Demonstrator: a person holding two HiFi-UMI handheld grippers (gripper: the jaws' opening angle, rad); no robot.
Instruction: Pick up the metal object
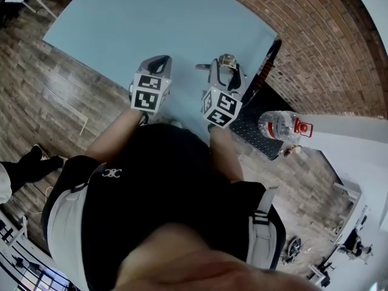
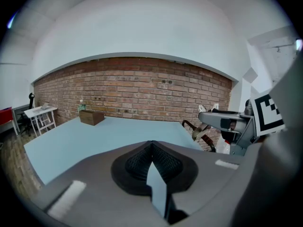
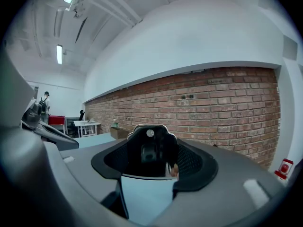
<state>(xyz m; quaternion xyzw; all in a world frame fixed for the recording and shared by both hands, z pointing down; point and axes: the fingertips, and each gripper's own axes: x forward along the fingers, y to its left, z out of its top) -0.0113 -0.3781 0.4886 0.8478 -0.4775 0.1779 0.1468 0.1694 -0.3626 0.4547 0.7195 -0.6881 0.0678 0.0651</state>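
Note:
In the right gripper view a dark metal object point(image 3: 150, 148) with a shiny rivet near its top fills the gap between the pads of my right gripper point(image 3: 151, 160), which is shut on it. From the head view the object point(image 1: 228, 60) shows as a rounded metallic piece at that gripper's point(image 1: 224, 71) tip, held above the near edge of the light blue table point(image 1: 151, 23). My left gripper point(image 1: 159, 62) hovers beside it on the left. Its pads point(image 2: 142, 162) meet in a point with nothing between them, so the left gripper point(image 2: 151, 145) is shut.
A clear water bottle point(image 1: 280, 126) with a red cap lies on a black mat point(image 1: 251, 129) at my right. A brown box point(image 2: 91, 117) stands at the table's far side by the brick wall point(image 2: 142, 89). A white desk point(image 2: 40, 112) stands beyond the table's left end.

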